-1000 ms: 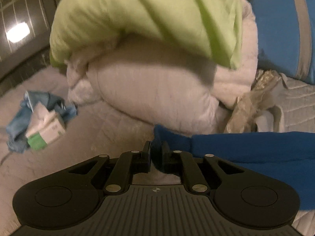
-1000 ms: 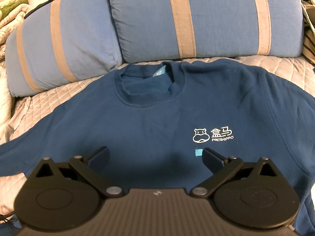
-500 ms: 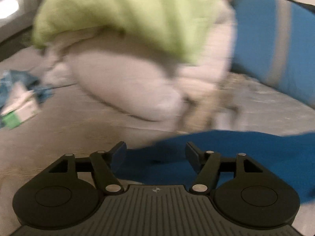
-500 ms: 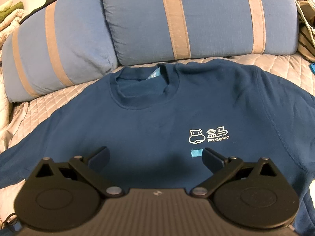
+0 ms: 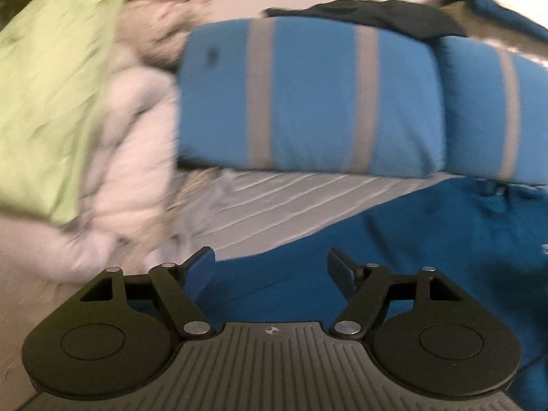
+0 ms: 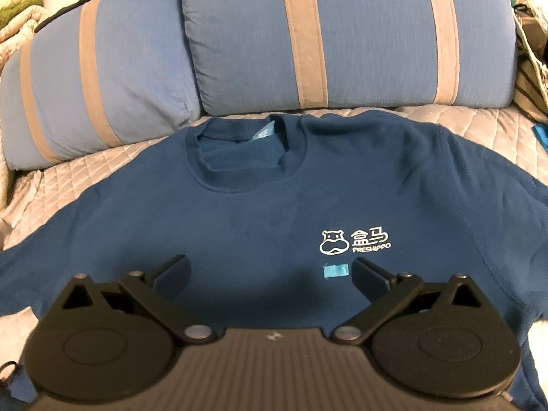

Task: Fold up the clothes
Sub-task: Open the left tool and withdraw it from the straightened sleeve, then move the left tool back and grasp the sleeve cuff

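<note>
Sweatshirt [image 6: 274,226], one navy crew-neck, lies face up and spread flat on a quilted grey bed cover [image 6: 462,126], collar toward the head edge of the bed, one sleeve running off toward the left side. Two blue pillows with tan stripes, the left pillow [image 6: 85,78] and the right pillow [image 6: 342,34], stand side by side along that head edge, just behind the collar. A heap of pale bedding [image 5: 137,144] topped by one lime-green cloth [image 5: 51,85] sits at the left side of the bed, blurred in the left wrist view. One dark garment [image 5: 370,17] is draped over the pillow tops. One white hippo logo [image 6: 354,241] marks the chest, with one small light-blue patch [image 6: 336,270] just below it. The right gripper [image 6: 270,274] hovers over the chest, jaws spread wide, nothing between the pads. The left gripper [image 5: 270,267] hangs over the sweatshirt's left sleeve near the bed cover's bare strip, its jaws opening and holding nothing.
</note>
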Demonstrator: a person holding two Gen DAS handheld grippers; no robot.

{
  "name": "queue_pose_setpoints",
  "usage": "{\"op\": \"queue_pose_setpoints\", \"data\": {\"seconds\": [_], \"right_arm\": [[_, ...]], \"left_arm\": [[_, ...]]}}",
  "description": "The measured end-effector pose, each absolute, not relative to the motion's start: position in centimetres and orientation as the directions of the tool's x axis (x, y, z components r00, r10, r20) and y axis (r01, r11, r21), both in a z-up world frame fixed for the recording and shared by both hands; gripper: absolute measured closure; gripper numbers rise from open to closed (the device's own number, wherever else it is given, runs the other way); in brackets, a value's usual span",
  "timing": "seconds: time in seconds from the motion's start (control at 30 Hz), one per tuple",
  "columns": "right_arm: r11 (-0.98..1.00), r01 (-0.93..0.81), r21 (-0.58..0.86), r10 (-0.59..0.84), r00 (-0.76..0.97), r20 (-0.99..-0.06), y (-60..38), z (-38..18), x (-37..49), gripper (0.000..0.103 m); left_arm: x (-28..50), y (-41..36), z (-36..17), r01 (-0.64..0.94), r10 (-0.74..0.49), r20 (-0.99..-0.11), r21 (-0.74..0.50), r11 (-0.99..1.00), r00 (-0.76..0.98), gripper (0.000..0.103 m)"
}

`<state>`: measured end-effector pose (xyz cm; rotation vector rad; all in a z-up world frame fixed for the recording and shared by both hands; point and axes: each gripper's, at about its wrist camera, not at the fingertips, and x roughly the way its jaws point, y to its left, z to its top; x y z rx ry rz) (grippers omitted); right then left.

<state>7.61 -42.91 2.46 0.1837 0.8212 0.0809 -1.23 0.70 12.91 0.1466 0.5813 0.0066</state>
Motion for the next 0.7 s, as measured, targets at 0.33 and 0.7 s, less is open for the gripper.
{"op": "queue_pose_setpoints", "data": {"seconds": [0.33,0.7], "right_arm": [[0.995,-0.012,0.098,0.07,0.784,-0.616,-42.6,4.1,6.4,0.0],[0.997,-0.002,0.071,0.039,0.848,-0.529,-42.4,5.4,5.8,0.0]], "left_arm": [[1.1,-6.5,15.0,0.205,-0.068,-0.496,0.226,0.952,0.866,0.03],[1.4,-8.1,17.7,0.225,-0.127,-0.429,0.186,0.957,0.894,0.03]]}}
